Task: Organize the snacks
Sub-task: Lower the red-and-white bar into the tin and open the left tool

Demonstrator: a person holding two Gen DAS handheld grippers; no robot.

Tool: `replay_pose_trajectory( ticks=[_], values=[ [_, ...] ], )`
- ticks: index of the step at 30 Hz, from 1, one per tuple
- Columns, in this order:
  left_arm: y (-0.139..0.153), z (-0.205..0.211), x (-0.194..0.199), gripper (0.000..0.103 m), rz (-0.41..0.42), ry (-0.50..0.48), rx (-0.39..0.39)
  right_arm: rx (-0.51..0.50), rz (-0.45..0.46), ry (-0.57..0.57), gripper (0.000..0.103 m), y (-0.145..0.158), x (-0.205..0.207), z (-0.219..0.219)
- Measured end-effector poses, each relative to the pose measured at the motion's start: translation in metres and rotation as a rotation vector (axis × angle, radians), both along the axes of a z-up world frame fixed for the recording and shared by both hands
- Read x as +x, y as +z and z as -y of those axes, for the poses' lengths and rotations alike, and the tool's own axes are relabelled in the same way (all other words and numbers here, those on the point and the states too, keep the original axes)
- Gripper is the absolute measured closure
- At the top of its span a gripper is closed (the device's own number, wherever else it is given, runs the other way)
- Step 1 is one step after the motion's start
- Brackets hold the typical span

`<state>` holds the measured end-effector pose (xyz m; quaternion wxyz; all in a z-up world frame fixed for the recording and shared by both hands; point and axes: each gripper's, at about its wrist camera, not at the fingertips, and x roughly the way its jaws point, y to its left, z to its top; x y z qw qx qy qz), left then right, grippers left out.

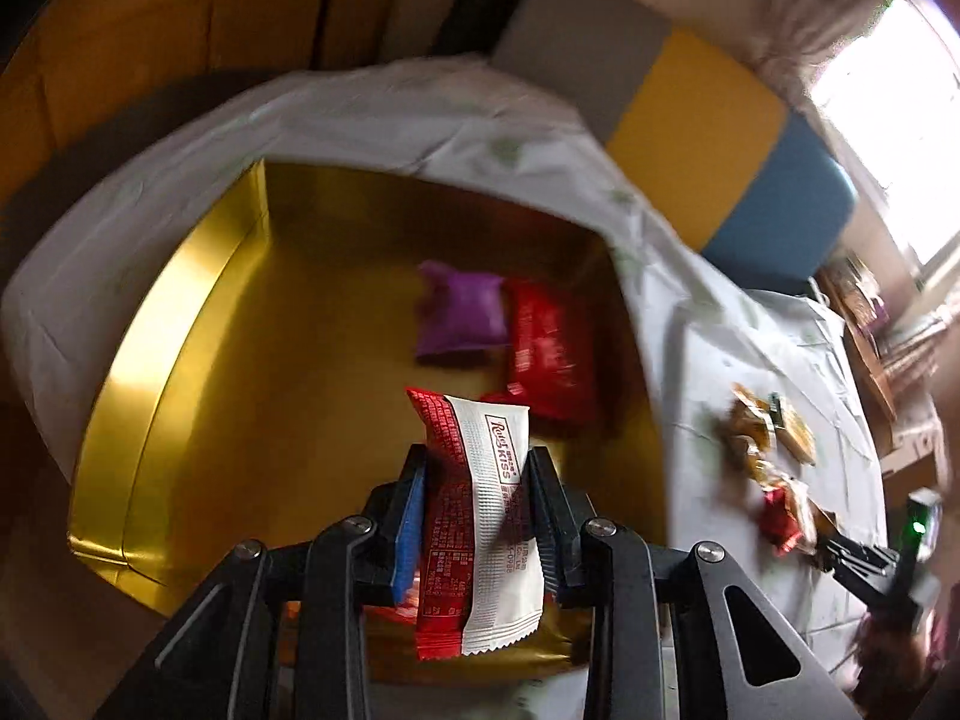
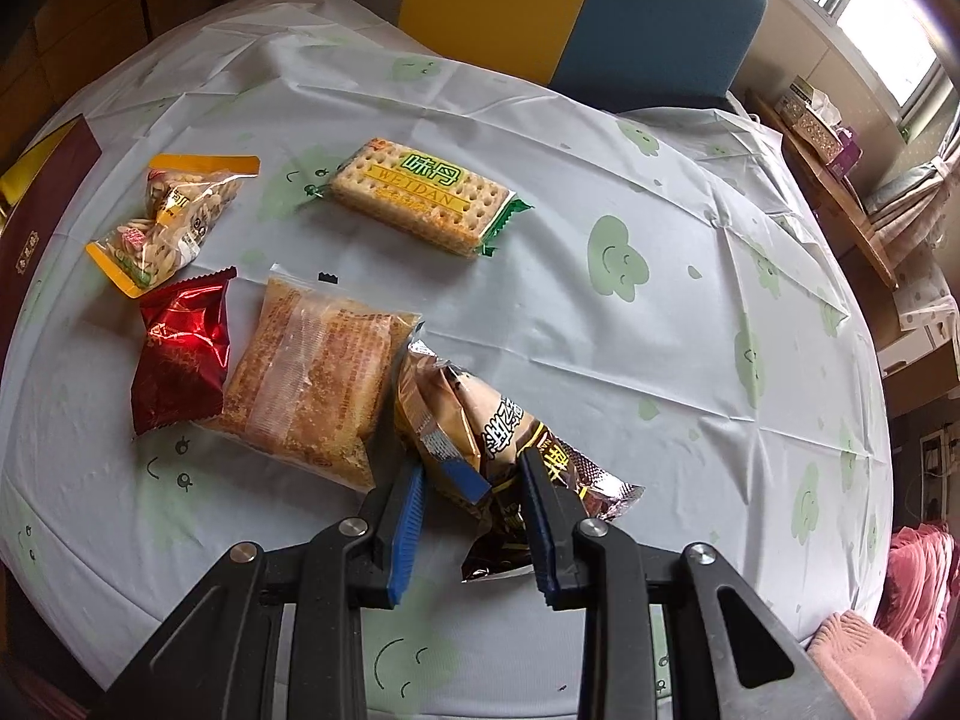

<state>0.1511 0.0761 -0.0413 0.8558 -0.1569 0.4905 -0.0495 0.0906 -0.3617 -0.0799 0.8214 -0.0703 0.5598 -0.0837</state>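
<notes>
overhead, the left gripper (image 1: 477,468) tilts steeply down above a gold box (image 1: 198,324), its blue-padded jaws pinching a red and white wafer packet (image 1: 480,516) that stands upright between them at lower centre of the left wrist view. inside the box, toward its right wall, a purple packet (image 1: 459,315) lies touching a red packet (image 1: 549,354). the right gripper (image 2: 471,480) also points steeply down, at lower centre of its own view, jaws pressed on a brown bun wrapper (image 2: 498,420) that lies on the tablecloth (image 2: 600,330). left of it lie a clear-wrapped pastry (image 2: 312,387), a shiny red pouch (image 2: 180,348), a seed bag (image 2: 168,216) and, higher up, a cracker pack (image 2: 414,198). the cloth is pale with green smiling clouds. yellow and blue cushions (image 2: 576,6) fill the top centre, and a bright window (image 2: 888,6) the upper right.
</notes>
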Motion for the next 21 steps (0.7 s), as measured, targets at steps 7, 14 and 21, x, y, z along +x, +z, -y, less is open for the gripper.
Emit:
replay_pose_trajectory(
  ticks=[7,14,21],
  values=[
    [-0.034,-0.006,0.019,0.047,-0.064,0.044,-0.045,-0.008,-0.001,0.01,0.072,0.0,-0.001,-0.002],
    [-0.031,0.001,0.004,0.044,-0.04,0.038,-0.009,-0.013,-0.002,0.014,0.072,0.0,-0.001,-0.003],
    [-0.014,0.013,-0.027,0.04,0.028,0.019,0.145,-0.009,0.002,0.011,0.072,0.001,-0.001,-0.002]
  ],
)
